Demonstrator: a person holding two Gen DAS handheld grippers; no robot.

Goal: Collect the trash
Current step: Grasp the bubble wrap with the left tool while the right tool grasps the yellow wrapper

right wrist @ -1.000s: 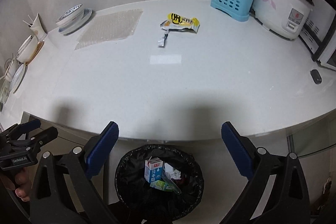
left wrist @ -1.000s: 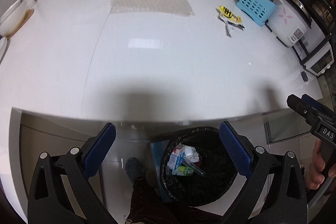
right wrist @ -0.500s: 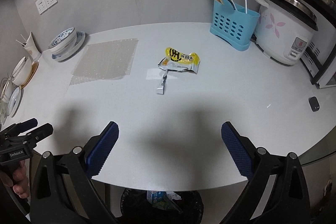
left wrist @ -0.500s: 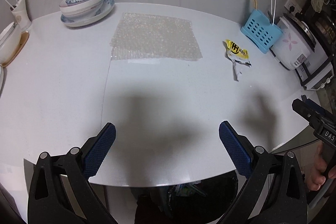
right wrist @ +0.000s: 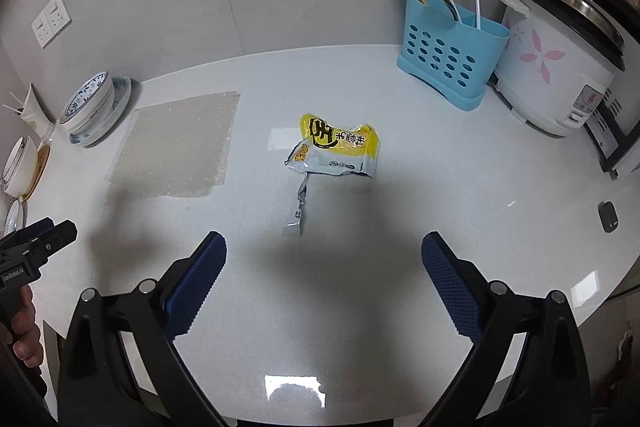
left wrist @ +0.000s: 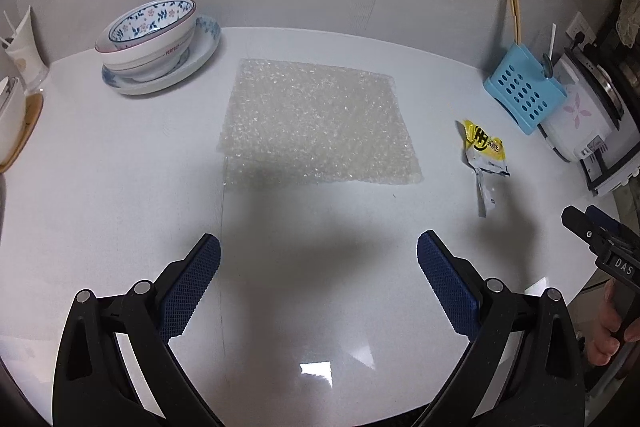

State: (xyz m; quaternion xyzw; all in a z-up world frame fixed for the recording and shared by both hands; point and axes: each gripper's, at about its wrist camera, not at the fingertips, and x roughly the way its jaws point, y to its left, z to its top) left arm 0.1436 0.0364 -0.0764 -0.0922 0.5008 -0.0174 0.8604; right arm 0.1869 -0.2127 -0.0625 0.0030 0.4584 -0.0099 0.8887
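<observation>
A sheet of bubble wrap [left wrist: 318, 125] lies flat on the white counter, straight ahead of my left gripper [left wrist: 318, 259], which is open and empty above the counter. The sheet also shows in the right wrist view [right wrist: 178, 147]. A torn yellow and silver snack wrapper [right wrist: 336, 149] with a loose strip lies ahead of my right gripper [right wrist: 324, 255], which is open and empty. The wrapper also shows at the right in the left wrist view [left wrist: 484, 151]. The other hand-held gripper shows at the edge of each view.
Stacked bowls on a plate [left wrist: 154, 45] stand at the back left. A blue utensil holder [right wrist: 450, 57] and a white rice cooker [right wrist: 560, 67] stand at the back right. A small dark object [right wrist: 607, 217] lies near the right edge. More dishes [right wrist: 20, 167] sit far left.
Both grippers have risen from over the bin below the counter edge and moved forward over the counter. The bin has dropped out of view. Both stay open.
</observation>
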